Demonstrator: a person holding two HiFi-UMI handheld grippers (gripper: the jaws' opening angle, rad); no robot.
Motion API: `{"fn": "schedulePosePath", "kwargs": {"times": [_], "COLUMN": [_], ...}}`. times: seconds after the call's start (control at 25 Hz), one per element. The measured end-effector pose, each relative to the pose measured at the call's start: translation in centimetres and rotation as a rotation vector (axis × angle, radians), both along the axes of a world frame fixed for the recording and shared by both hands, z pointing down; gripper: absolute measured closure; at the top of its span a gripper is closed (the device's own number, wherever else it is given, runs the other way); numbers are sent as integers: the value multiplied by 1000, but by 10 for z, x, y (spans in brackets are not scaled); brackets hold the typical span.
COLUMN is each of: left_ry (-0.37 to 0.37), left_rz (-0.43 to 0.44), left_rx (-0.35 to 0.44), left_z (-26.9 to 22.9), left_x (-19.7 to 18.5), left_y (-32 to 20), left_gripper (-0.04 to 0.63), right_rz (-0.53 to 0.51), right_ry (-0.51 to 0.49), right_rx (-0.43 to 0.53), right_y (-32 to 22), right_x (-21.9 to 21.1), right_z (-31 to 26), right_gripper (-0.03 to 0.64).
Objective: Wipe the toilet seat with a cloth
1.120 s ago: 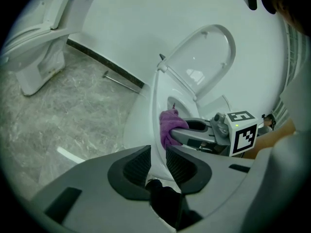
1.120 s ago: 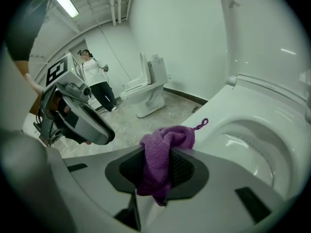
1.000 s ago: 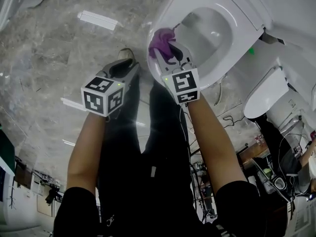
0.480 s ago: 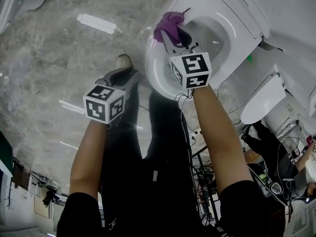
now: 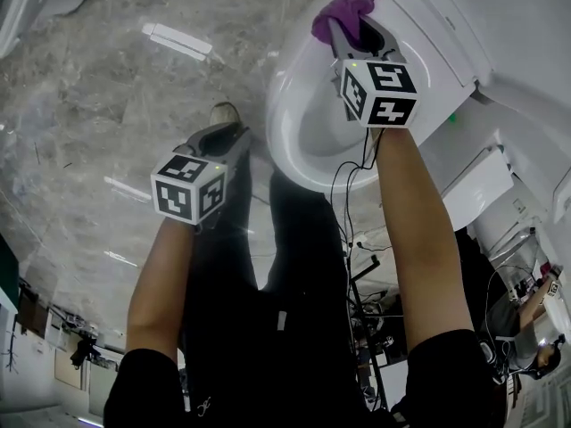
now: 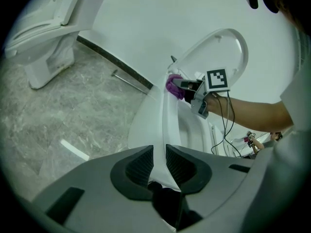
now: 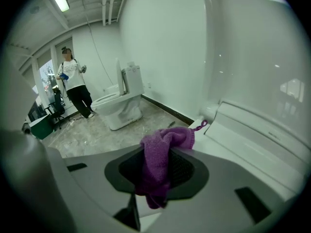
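Note:
A white toilet seat rings the bowl, and its lid stands raised. My right gripper is shut on a purple cloth and presses it on the seat's far end, beside the hinge. From the left gripper view the cloth and the right gripper sit at the top of the seat. In the right gripper view the cloth hangs between the jaws of the right gripper. My left gripper hovers over the floor left of the bowl. The left gripper holds nothing, its jaws a narrow gap apart.
A second toilet stands across the marble floor, with a person behind it. Another white toilet sits to the right. Cables hang under my right arm. A shoe rests by the bowl.
My right gripper has carried the purple cloth from the seat's near left rim along it to the far end by the hinge. The left gripper has hardly moved.

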State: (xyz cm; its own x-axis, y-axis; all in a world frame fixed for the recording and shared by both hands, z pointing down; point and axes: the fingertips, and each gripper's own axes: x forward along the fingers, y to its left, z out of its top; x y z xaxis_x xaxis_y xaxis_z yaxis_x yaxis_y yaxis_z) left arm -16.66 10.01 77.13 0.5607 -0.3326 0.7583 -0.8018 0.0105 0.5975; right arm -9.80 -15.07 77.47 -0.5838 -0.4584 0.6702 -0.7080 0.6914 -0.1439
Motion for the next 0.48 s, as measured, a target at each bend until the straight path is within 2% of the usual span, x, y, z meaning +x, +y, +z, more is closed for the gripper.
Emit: {"fn": "schedulePosePath", "kwargs": {"times": [0.32,0.48], "left_ry": [-3,-3], "left_rz": [-10,-5], "left_rx": [-5,-8], "left_z": [6,9], "left_x": [-4,-6], "left_y": [-5,-2], "left_gripper": [523,522], "right_rz": [51,123], "right_ry": [88,95], "right_rx": [10,-8], "right_y": [-80,-99], "right_x": [11,24], "right_z": [0,-3], "right_gripper": [512,511]}}
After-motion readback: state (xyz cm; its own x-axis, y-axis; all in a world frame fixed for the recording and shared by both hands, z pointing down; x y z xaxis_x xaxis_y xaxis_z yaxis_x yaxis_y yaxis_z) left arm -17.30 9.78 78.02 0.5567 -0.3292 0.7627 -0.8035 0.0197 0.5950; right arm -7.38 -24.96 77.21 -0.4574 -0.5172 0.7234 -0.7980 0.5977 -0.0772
